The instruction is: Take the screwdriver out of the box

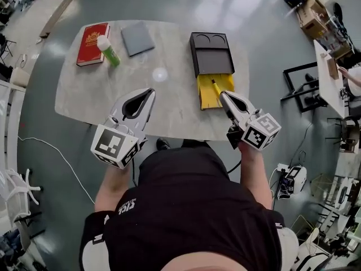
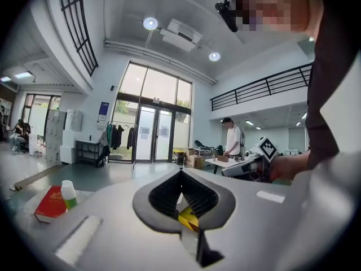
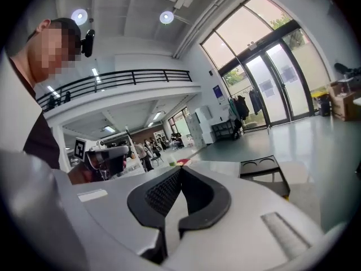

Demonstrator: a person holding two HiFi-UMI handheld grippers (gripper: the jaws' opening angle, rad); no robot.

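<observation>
A black box (image 1: 211, 52) stands on the marble table (image 1: 169, 114) with its yellow drawer (image 1: 206, 97) pulled out toward me. The screwdriver (image 1: 215, 87), yellow-handled, lies slanted in that drawer. My right gripper (image 1: 221, 95) is shut, its tip right at the screwdriver's near end over the drawer's right side. In the right gripper view nothing shows between its fingers, and the black box (image 3: 265, 171) is ahead to the right. My left gripper (image 1: 150, 91) is shut and empty over the table's middle, left of the drawer. A bit of the yellow drawer (image 2: 189, 219) shows through its jaws.
A red book (image 1: 92, 43) and a green bottle with a white cap (image 1: 108, 50) sit at the table's far left, with a grey pad (image 1: 137, 38) beside them. The table's near edge runs just below both grippers. Desks and chairs stand off to the right.
</observation>
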